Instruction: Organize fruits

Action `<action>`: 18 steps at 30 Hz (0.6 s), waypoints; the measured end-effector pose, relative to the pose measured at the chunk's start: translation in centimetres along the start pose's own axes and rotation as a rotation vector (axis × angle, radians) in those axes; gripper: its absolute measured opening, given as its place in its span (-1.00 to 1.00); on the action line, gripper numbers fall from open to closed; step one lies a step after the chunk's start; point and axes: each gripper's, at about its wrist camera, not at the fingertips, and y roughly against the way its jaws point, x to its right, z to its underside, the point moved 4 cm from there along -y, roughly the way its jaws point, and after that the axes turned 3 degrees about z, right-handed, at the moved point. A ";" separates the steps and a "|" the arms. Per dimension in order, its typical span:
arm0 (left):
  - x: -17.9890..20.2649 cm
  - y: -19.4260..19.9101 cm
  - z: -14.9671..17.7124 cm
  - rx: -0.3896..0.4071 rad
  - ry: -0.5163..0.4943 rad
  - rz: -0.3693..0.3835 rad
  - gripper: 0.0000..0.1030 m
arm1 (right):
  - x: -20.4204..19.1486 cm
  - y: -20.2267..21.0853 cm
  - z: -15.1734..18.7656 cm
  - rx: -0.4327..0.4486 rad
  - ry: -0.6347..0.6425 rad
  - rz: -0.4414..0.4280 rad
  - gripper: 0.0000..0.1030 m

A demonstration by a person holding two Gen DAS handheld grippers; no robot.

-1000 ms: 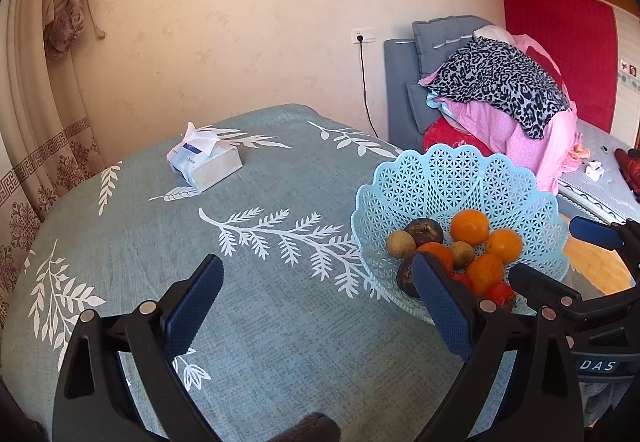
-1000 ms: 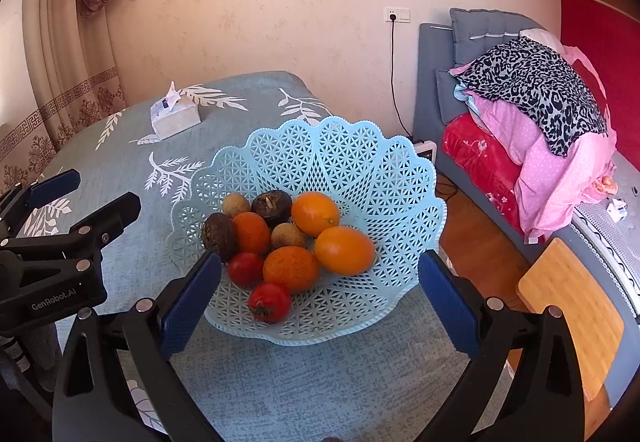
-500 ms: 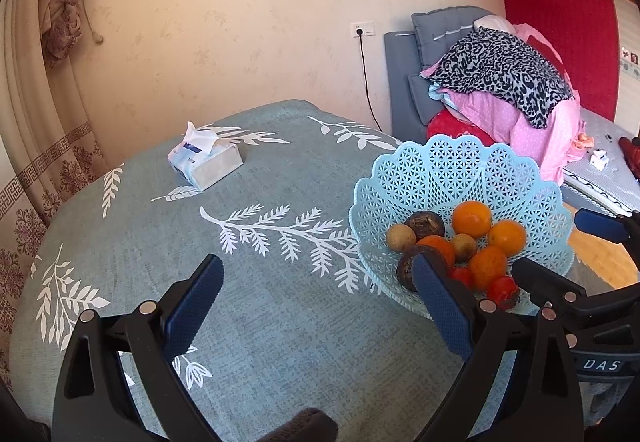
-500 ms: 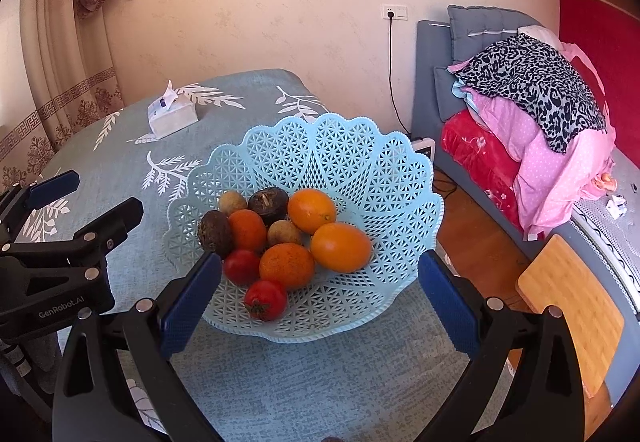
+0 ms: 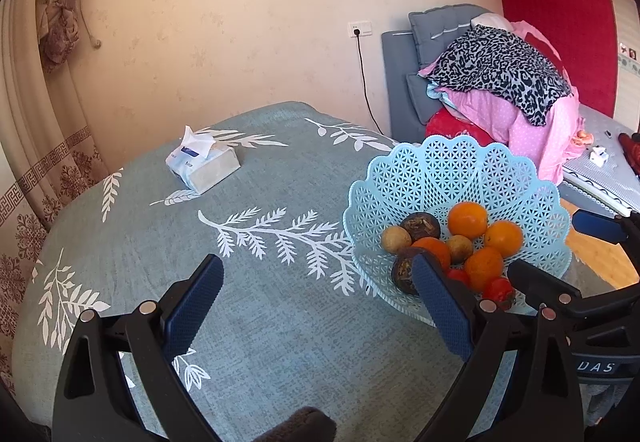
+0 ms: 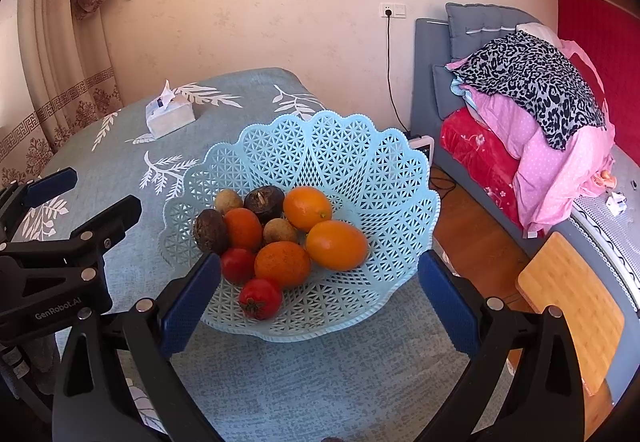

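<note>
A light blue lattice fruit basket stands on the table's right side; it also shows in the left wrist view. It holds several oranges, two tomatoes, two dark round fruits and two small brown ones. My right gripper is open and empty, its fingers just in front of the basket's near rim. My left gripper is open and empty above the cloth, left of the basket, its right finger overlapping the basket's left edge in view.
A tissue box lies at the back of the teal leaf-patterned tablecloth. A grey sofa with piled pink and leopard bedding stands to the right. A wooden stool sits by the table's right edge. Curtains hang left.
Both grippers have drawn slightly back and up, so the basket sits a little lower and farther in both views. Both stay open and empty.
</note>
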 end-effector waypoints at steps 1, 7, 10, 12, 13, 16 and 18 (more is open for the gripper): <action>0.0 0.0 0.0 0.001 -0.001 -0.002 0.83 | 0.0 0.0 0.0 0.000 -0.001 0.000 0.94; 0.3 0.0 -0.2 -0.004 -0.004 0.005 0.83 | 0.2 0.0 0.0 -0.005 -0.003 0.004 0.94; 0.4 -0.1 -0.1 -0.005 -0.014 0.003 0.83 | 0.3 -0.1 0.0 -0.007 -0.010 0.003 0.94; 0.5 -0.2 -0.2 -0.005 -0.021 0.000 0.83 | 0.3 -0.1 0.0 -0.005 -0.009 0.004 0.94; 0.6 -0.2 -0.2 -0.006 -0.023 -0.003 0.83 | 0.4 -0.2 0.0 -0.006 -0.009 0.005 0.94; 0.8 -0.4 -0.2 -0.010 -0.030 -0.004 0.83 | 0.5 -0.3 0.1 -0.010 -0.012 0.006 0.94; 0.9 -0.4 -0.2 -0.012 -0.035 -0.007 0.83 | 0.5 -0.3 0.1 -0.012 -0.014 0.004 0.94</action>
